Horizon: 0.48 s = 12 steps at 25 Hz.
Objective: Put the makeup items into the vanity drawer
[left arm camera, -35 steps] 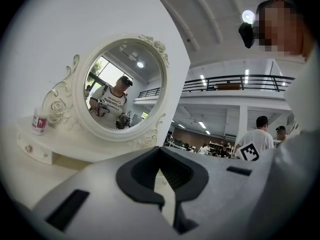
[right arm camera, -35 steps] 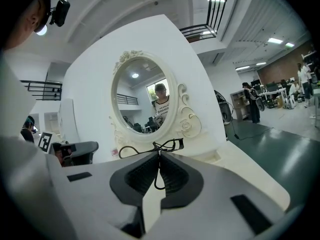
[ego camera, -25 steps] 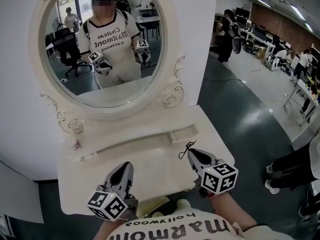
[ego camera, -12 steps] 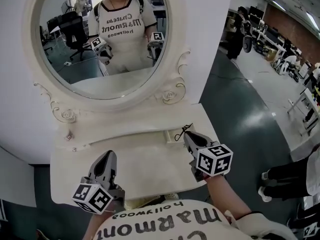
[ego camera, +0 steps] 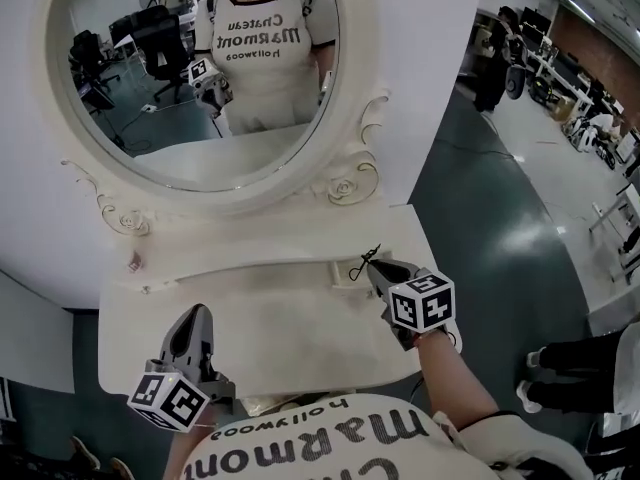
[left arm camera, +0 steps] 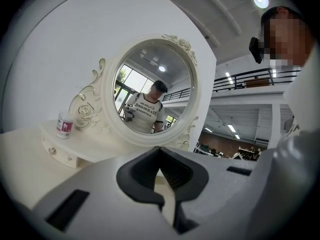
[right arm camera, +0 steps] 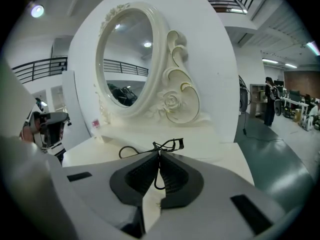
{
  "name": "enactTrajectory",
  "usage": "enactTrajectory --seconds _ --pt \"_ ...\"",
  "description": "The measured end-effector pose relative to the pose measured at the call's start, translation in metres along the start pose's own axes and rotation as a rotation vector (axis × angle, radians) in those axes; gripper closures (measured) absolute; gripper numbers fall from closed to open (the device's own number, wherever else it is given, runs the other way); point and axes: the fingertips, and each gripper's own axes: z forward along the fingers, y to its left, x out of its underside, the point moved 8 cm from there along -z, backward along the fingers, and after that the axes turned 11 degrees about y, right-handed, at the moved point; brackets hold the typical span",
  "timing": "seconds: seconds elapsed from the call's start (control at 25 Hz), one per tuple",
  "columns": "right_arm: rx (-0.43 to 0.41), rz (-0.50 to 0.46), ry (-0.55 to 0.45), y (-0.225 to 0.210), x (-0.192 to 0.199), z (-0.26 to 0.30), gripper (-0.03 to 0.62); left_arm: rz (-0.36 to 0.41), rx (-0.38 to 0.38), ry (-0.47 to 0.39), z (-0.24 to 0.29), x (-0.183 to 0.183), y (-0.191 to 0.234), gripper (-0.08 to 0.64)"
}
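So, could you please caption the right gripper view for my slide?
Right gripper shut on black eyelash curler before the vanity mirror.

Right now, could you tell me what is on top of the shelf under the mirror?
A small bottle stands at the shelf's left end; the drawers' insides are hidden.

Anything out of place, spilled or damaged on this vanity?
Nothing stands out. The right gripper pinches a black eyelash curler by its handle, the small bottle stands upright on the vanity shelf, and nothing looks spilled or broken.
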Motion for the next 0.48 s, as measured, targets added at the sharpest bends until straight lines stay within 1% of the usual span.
enactTrajectory --seconds 0.08,0.16,0.32,0.4,0.48 --pt "0.007 0.013 0.018 -0.009 0.001 0.007 0.557 0.001 -0.02 -0.01 -0.002 -0.003 0.003 0.552" --pt "0.017 0.007 0.035 -0.014 0.001 0.012 0.557 -0.006 -0.037 -0.019 -0.005 -0.004 0.006 0.552" --pt "0.027 -0.071 0.101 -0.017 0.004 0.018 0.557 -0.008 -0.059 -0.03 -0.008 -0.004 0.007 0.552" --pt "-0.001 -0.085 0.134 -0.016 0.004 0.019 0.557 -0.015 -0.068 -0.035 -0.009 -0.005 0.009 0.552" --pt "-0.054 -0.082 0.167 -0.013 0.004 0.018 0.557 -0.026 -0.069 -0.037 -0.008 -0.004 0.01 0.552"
